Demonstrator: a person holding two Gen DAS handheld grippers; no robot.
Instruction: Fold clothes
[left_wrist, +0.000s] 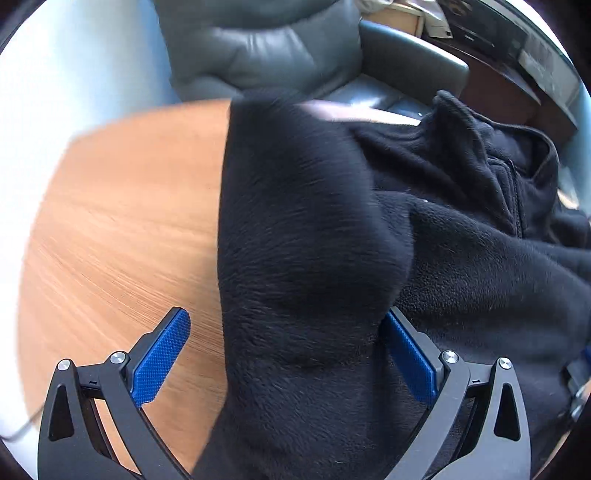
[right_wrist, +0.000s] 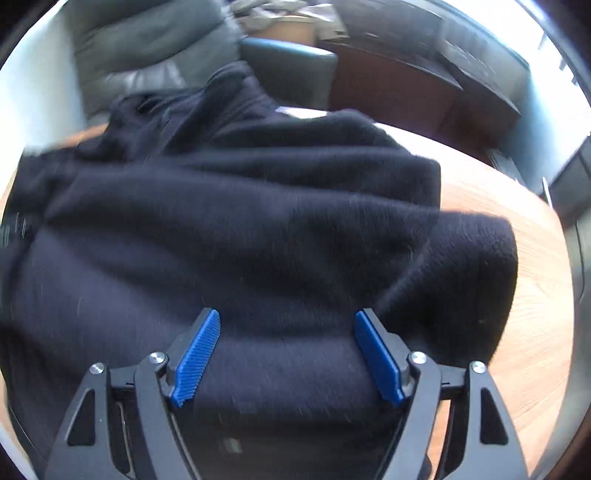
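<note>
A black fleece jacket (left_wrist: 424, 229) lies bunched on a round wooden table (left_wrist: 122, 221). Its collar and zip (left_wrist: 513, 184) point to the far right in the left wrist view. My left gripper (left_wrist: 284, 332) is open, its blue pads wide apart, with a thick fold of the fleece (left_wrist: 303, 236) between and over them. In the right wrist view the jacket (right_wrist: 240, 206) covers most of the table (right_wrist: 535, 295). My right gripper (right_wrist: 288, 325) is open just above the fleece, with a folded edge (right_wrist: 476, 266) to its right.
A grey leather armchair (left_wrist: 258, 48) stands behind the table, also in the right wrist view (right_wrist: 147, 48). A dark wooden cabinet (right_wrist: 399, 85) stands at the back right. Bare table wood shows left of the jacket in the left view and right of it in the right view.
</note>
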